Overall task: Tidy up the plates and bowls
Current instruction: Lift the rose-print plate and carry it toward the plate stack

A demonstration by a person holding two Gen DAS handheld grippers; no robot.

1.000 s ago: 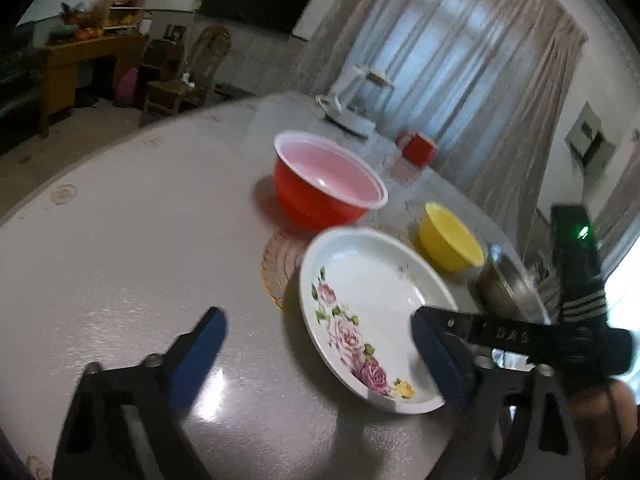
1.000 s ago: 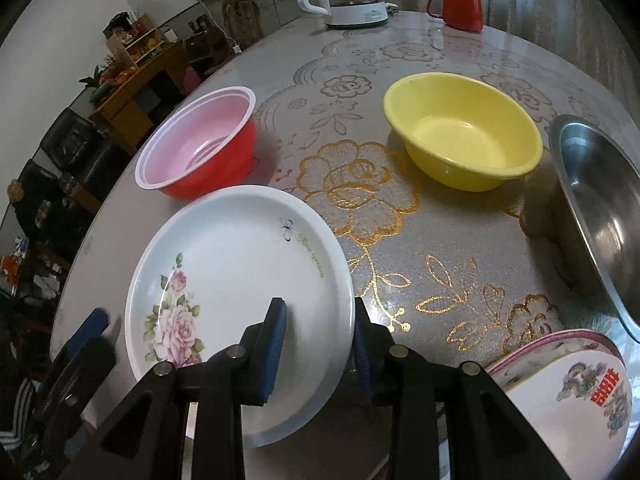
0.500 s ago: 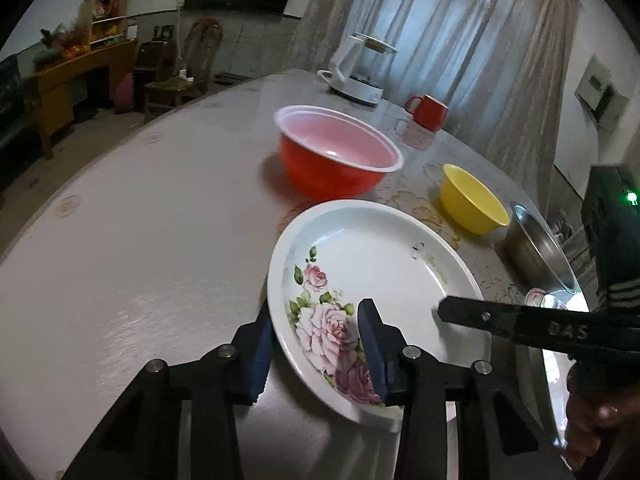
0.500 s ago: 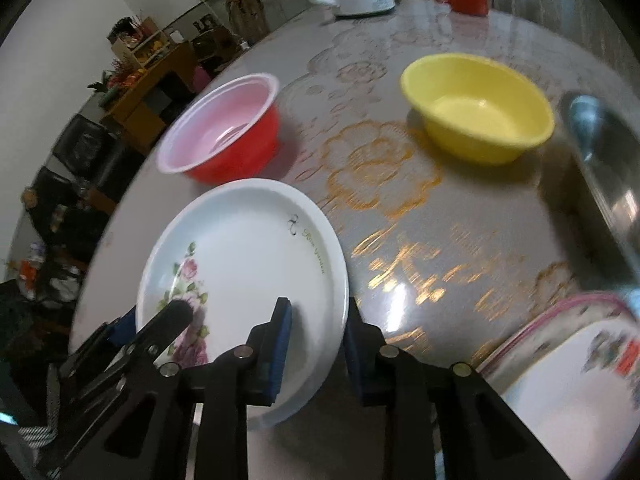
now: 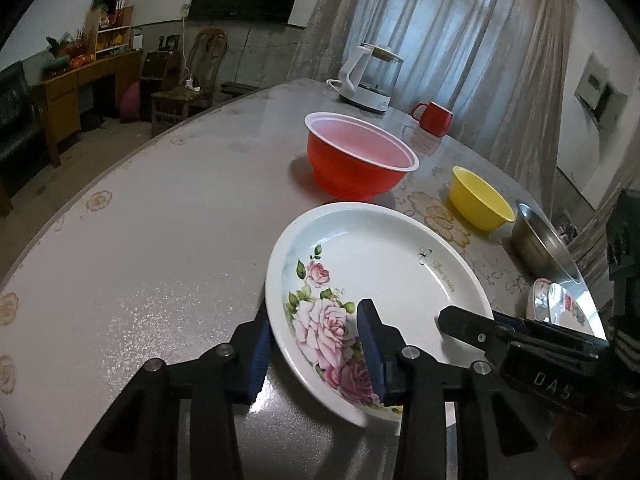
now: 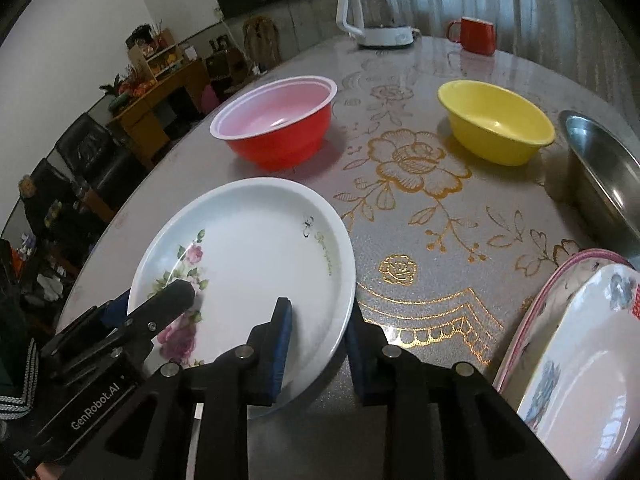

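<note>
A white plate with pink roses (image 5: 384,272) (image 6: 256,256) is held above the table by both grippers. My left gripper (image 5: 316,352) is shut on its near-left rim by the roses. My right gripper (image 6: 318,344) is shut on its right rim. A red bowl with a white rim (image 5: 360,160) (image 6: 280,124) and a yellow bowl (image 5: 480,198) (image 6: 496,120) stand on the table behind the plate. A steel bowl (image 5: 544,240) (image 6: 604,176) stands at the right. Patterned plates (image 6: 576,344) lie stacked at the near right.
A white electric kettle (image 5: 368,80) (image 6: 376,12) and a red mug (image 5: 436,118) (image 6: 476,34) stand at the far side of the round table (image 5: 160,220). The table's left edge curves close to the plate.
My left gripper moved in and closed on the plate's left rim. Both grippers then lifted the plate off the table, and it now sits higher and nearer in both views.
</note>
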